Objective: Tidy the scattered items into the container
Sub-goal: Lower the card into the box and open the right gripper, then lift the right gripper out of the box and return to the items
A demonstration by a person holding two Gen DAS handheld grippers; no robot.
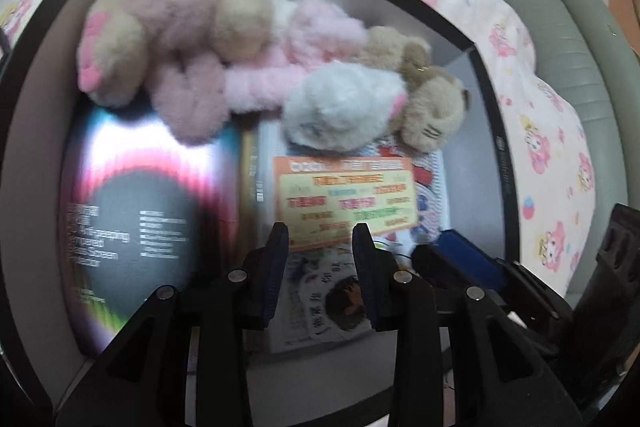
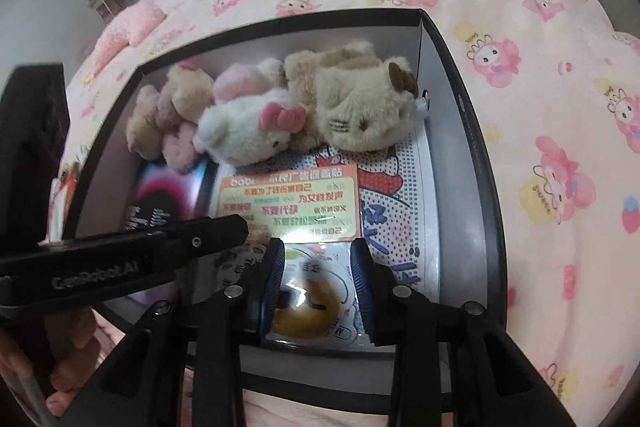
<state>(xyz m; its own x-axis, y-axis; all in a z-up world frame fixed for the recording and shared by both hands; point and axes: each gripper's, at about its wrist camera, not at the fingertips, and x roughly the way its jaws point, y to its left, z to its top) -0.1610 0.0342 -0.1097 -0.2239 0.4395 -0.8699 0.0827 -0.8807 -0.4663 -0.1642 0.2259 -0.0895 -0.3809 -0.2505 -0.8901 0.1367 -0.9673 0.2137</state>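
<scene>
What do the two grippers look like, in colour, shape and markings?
Both are black plastic. The left gripper and right gripper each have two fingers with blue ribbed pads and round silver pins at the joints. The left one's body, seen from the right wrist, reads "GenRobot.AI" in grey.

Plush toys (image 2: 280,115) in black box (image 2: 472,155)

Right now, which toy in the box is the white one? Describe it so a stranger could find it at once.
Start at the black box on the pink bedspread; plush toys are piled at its far end. The white plush cat lies mid-pile, its head on an orange sticker sheet, beside a beige cat. It alone is white with a pink bow by its ear.
</scene>
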